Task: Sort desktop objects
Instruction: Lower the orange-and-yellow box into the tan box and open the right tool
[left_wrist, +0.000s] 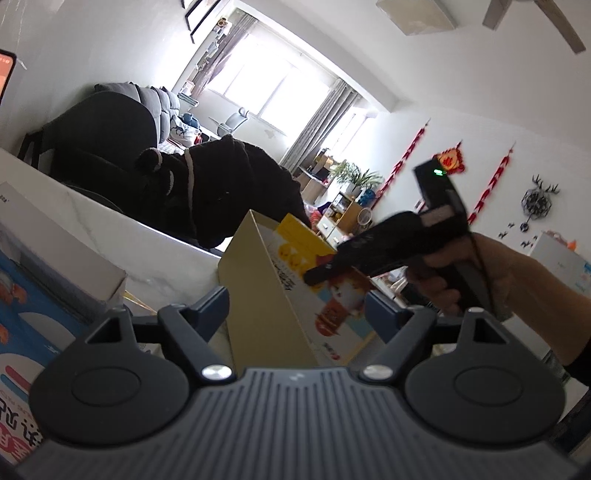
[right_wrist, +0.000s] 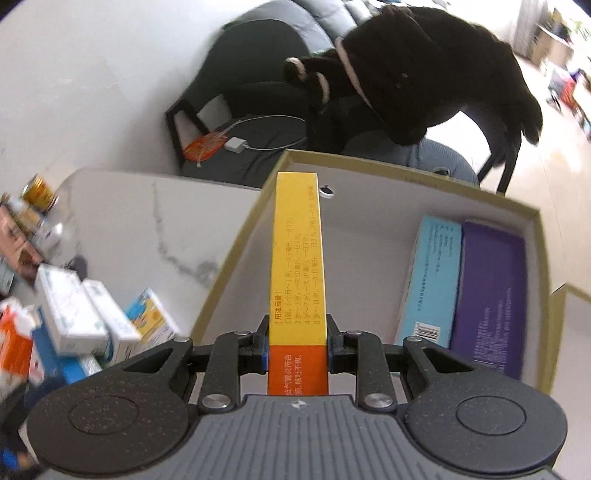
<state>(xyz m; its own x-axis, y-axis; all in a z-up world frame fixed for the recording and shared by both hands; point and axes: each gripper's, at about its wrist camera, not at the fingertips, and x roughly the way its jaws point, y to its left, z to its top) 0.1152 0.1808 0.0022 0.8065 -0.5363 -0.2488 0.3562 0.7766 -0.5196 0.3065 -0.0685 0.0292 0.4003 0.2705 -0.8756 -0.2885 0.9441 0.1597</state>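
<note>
A white marble-patterned table (right_wrist: 159, 221) stood in a bright living room, with a dark chair and a black plush toy (right_wrist: 424, 70) just behind it. On the table sat an open cardboard box (right_wrist: 406, 173), its inside pale; a light blue packet (right_wrist: 432, 277) and a purple packet (right_wrist: 491, 295) lay side by side against its right wall. The right gripper (right_wrist: 297, 343) pointed steeply down over the box, fingers narrow and clamped on a yellow-and-orange medicine carton (right_wrist: 297, 258), gripped on its long sides near the orange end, the yellow end reaching out over the box's empty left part. The carton appeared to hang above the box floor; contact could not be confirmed. In the left wrist view, the left gripper (left_wrist: 295, 306) stood wide, its fingers either side of the near corner of the box with no pad seen pressing on it; the right gripper and the carton appeared beyond, over the box. A loose heap of small packets (right_wrist: 92, 317) lay on the table left of the box, unsorted. Judged step: placing one carton into the box, sorting well short of done. The next move probably called for lowering the carton flat into the free left space, clear of the blue packet, then releasing; the left gripper could steady the box wall meanwhile.
</note>
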